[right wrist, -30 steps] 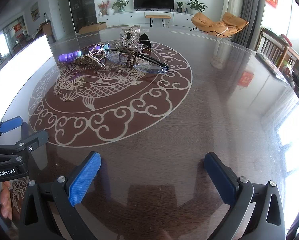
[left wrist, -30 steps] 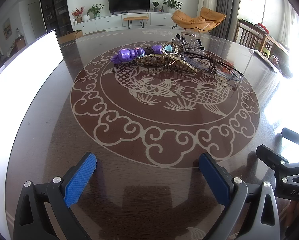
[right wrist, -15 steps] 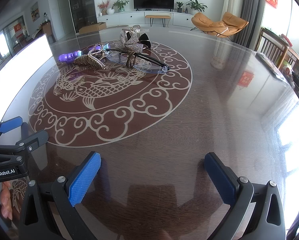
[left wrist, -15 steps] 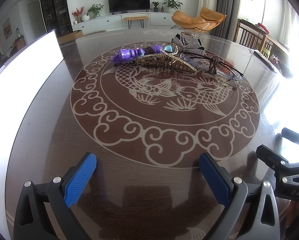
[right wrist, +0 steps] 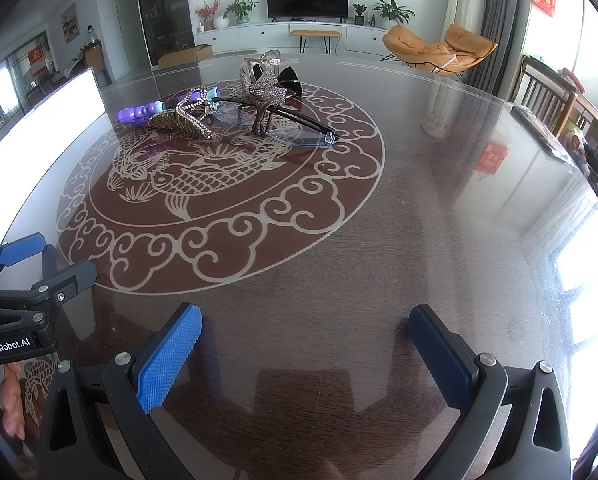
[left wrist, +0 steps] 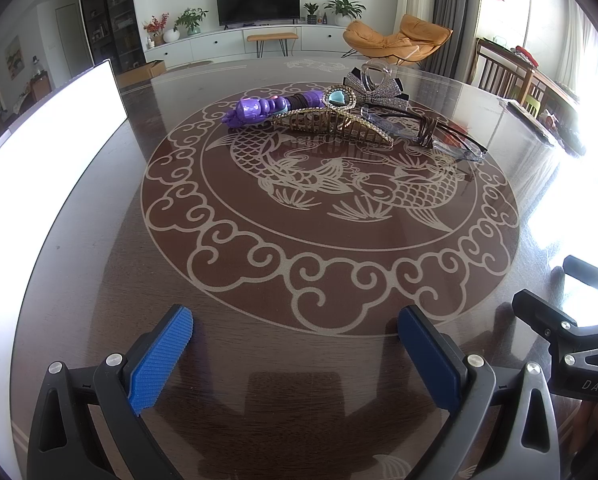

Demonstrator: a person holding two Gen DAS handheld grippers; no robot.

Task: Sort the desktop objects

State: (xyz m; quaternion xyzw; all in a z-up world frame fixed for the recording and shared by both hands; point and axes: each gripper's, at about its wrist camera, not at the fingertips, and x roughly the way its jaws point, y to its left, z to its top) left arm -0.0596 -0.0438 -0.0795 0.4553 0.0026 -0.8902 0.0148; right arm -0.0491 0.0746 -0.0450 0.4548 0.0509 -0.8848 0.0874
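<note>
Left wrist view: left tongs spread wide, holding nothing, over the worktop. Beyond the carp medallion's centre: purple toy, gold hair claw, rhinestone bow, glasses, bunched together.

Right wrist view: right tongs wide apart, empty. Same cluster on the medallion's far side; only here, the glasses show their full frame.
</note>
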